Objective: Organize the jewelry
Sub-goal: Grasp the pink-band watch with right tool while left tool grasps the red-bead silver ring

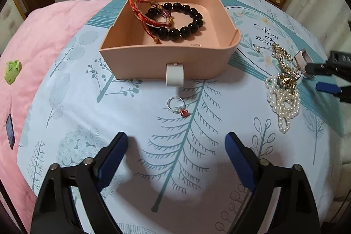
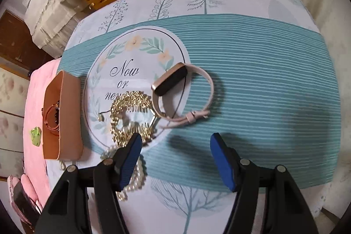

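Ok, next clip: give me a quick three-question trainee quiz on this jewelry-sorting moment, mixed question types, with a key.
1. True or false: the silver ring with the red stone already lies inside the pink tray.
2. Multiple choice: which piece lies in the tray? A) the pearl strand B) the black bead bracelet C) the pink-strapped watch
3. Fill in: the left gripper and the right gripper both have their jaws ____, with nothing between them.

Key: 1 false, the ring lies on the printed cloth in front of the tray; 2 B; 3 open.
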`<action>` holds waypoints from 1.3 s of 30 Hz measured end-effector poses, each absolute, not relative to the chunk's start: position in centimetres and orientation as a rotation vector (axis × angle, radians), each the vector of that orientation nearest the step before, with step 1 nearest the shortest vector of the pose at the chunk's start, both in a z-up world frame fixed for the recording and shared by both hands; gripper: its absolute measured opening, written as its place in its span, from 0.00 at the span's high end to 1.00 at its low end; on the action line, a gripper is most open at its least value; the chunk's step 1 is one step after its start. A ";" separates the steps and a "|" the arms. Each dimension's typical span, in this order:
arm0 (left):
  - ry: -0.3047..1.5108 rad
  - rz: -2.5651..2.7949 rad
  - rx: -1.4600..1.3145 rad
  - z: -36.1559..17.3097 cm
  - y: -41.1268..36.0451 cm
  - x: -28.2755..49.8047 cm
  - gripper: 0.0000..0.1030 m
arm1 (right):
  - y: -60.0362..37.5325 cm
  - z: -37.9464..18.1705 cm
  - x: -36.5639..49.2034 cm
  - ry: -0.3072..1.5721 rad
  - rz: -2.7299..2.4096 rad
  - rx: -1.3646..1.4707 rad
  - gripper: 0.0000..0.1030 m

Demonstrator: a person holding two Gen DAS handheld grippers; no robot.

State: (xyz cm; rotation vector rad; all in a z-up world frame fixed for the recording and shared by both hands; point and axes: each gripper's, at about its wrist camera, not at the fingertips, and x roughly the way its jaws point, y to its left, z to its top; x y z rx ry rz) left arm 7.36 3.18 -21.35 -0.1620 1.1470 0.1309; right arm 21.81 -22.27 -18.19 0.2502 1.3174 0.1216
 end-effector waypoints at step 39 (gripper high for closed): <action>1.003 0.136 0.018 -20.3 2.1 8.2 0.61 | -20.9 -18.0 25.6 1.245 0.028 0.122 0.73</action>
